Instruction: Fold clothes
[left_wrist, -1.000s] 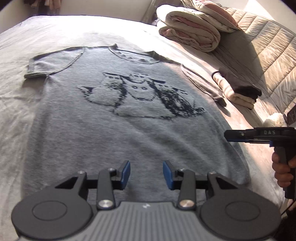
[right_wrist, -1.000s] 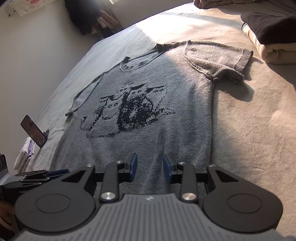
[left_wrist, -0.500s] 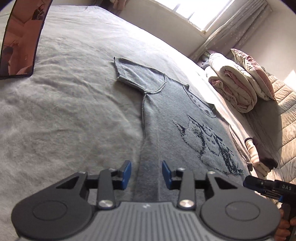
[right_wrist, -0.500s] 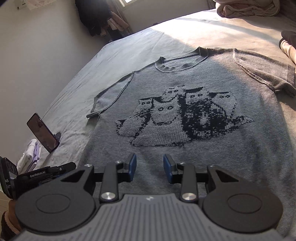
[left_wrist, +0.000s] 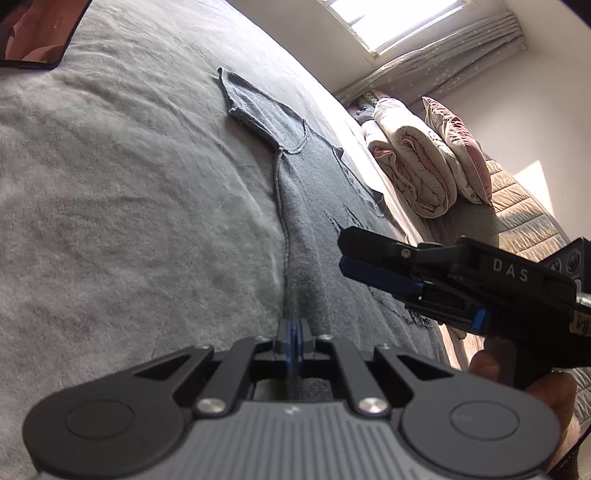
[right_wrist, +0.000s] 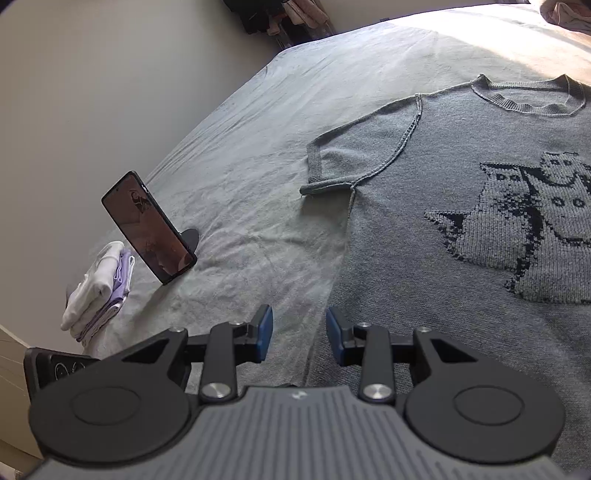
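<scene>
From the left wrist, the left gripper (left_wrist: 294, 338) had its blue pads pressed together on the side edge of the grey knitted sweater (left_wrist: 314, 229), which lay flat on the grey bedspread (left_wrist: 129, 203); the right gripper (left_wrist: 345, 254) hovered above the knit. From the right wrist, that gripper's jaws stood apart and empty over the same edge, a propped phone (right_wrist: 147, 227) well left.

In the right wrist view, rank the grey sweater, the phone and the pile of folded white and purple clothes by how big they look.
1. Grey sweater, by far the largest, though cut off at the edge.
2. Phone.
3. Pile of folded clothes, close to the phone in apparent size; differing distance from the camera makes that order unsure.
</scene>
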